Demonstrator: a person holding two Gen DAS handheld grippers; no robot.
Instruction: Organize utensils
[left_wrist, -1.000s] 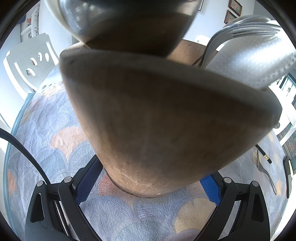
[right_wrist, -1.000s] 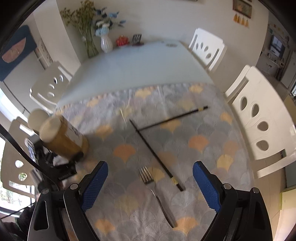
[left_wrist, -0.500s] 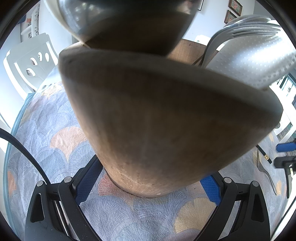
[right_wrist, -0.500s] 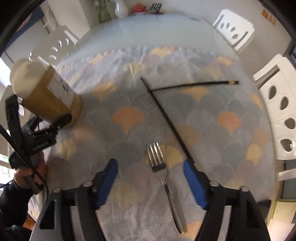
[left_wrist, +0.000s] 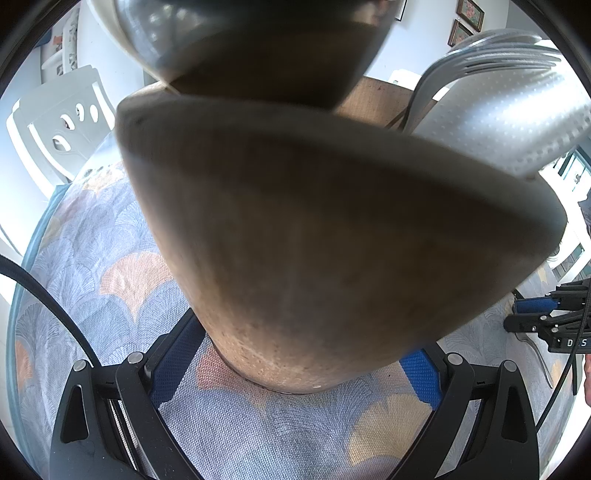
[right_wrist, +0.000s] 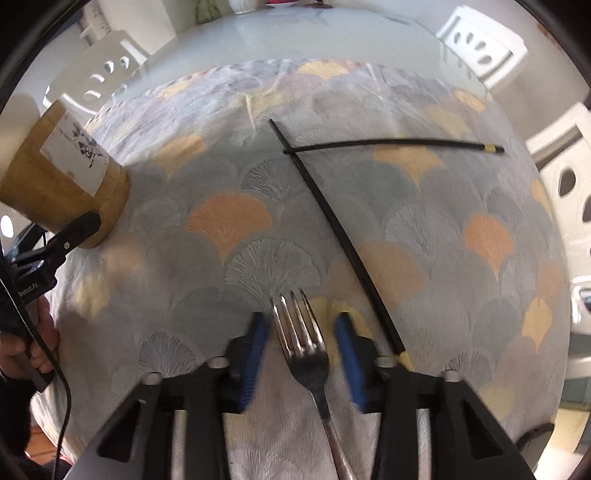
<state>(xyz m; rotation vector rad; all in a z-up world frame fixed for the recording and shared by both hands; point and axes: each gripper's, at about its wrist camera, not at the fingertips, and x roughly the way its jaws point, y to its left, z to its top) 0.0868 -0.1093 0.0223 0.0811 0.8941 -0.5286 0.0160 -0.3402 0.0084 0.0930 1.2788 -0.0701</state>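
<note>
Straddling the fork (right_wrist: 301, 339) at the bottom centre of the right wrist view, the right gripper (right_wrist: 301, 354) has just been closing its jaws; the blue pads stand a little off either side of the fork's neck and do not yet press it. That fork lies flat on the patterned tablecloth (right_wrist: 229, 221), tines pointing up the frame. It looks like thin, stiff, polished metal: light, probably slippery, and lying low on soft cloth, so the narrow neck just below the tines seems the best place to pinch.

Just right of the pads runs a black chopstick (right_wrist: 332, 221), its yellow-banded end close to the right finger; it could be nudged or caught. A second chopstick (right_wrist: 399, 144) crosses it in the upper middle.

At the left edge, the left gripper (left_wrist: 295, 373) is closed on the base of a brown utensil holder (right_wrist: 62, 181), steadying it; forks and a spoon (left_wrist: 491, 122) already stand in it. White chairs (right_wrist: 476, 48) ring the table beyond.
</note>
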